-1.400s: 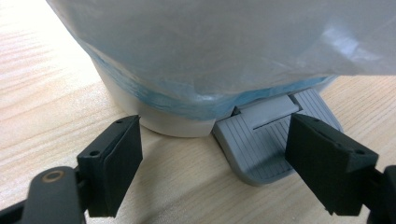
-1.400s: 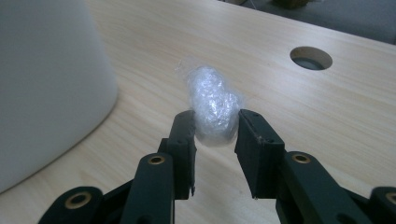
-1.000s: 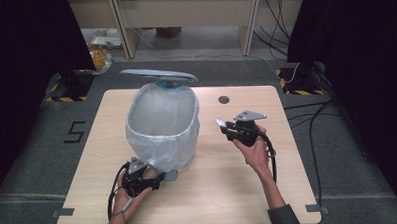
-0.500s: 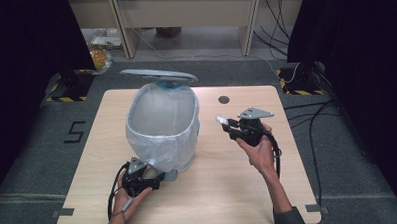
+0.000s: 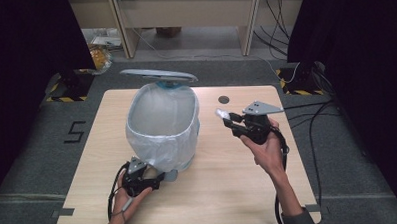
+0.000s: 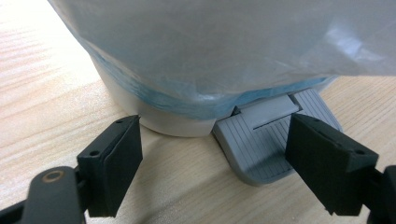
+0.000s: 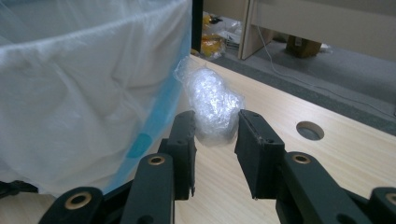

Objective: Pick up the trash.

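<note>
Light wooden table [image 5: 239,190] carries a white pedal bin lined with a translucent plastic bag [image 5: 162,126], lid up [image 5: 157,76], standing left of centre. High view: bin's oval mouth runs near-to-far, hinge at the far end, pedal at the near end. Left gripper view adds the ribbed grey foot pedal [image 6: 261,149] jutting from the bin base toward the camera, resting on the tabletop; the bag hangs down to just above it.

Left gripper [image 5: 156,179]: jaws wide apart, 1 either side of the pedal, holding nothing.

Right gripper [image 5: 227,118], raised beside the bin's right flank, points left toward it. Right gripper view: jaws closed on a crumpled ball of clear plastic film [image 7: 212,105], which stands upright between and beyond the tips, just beside the bag
</note>
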